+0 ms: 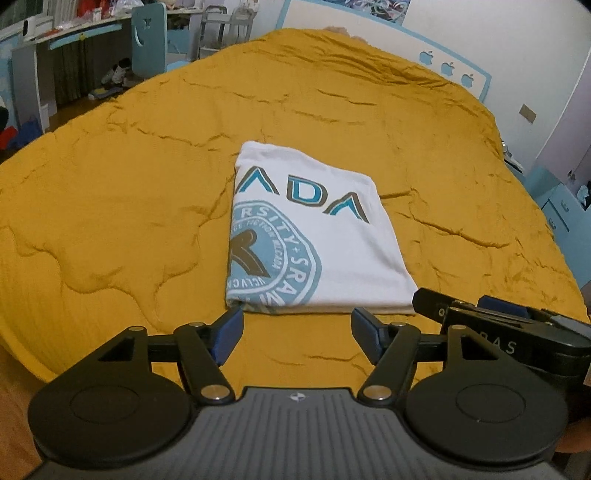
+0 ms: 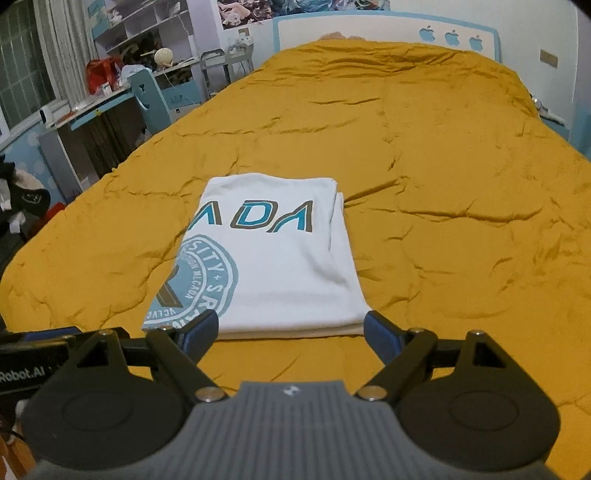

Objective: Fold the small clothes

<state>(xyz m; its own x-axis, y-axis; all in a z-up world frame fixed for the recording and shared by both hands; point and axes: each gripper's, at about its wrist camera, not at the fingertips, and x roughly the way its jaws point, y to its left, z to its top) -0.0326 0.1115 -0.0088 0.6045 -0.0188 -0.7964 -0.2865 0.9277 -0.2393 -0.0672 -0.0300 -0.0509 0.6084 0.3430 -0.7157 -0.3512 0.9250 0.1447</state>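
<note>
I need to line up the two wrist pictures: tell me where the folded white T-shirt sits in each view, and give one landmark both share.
Left wrist: the folded white T-shirt lies centre, just beyond the open fingers.
Right wrist: the T-shirt lies centre-left, its near edge between the fingertips.
Shared landmark: the headboard's three apple shapes, upper right.

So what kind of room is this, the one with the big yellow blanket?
Most likely a child's bedroom: a bed under a mustard quilt, a blue-trimmed headboard with apple shapes, and a cluttered desk with a blue chair.
</note>
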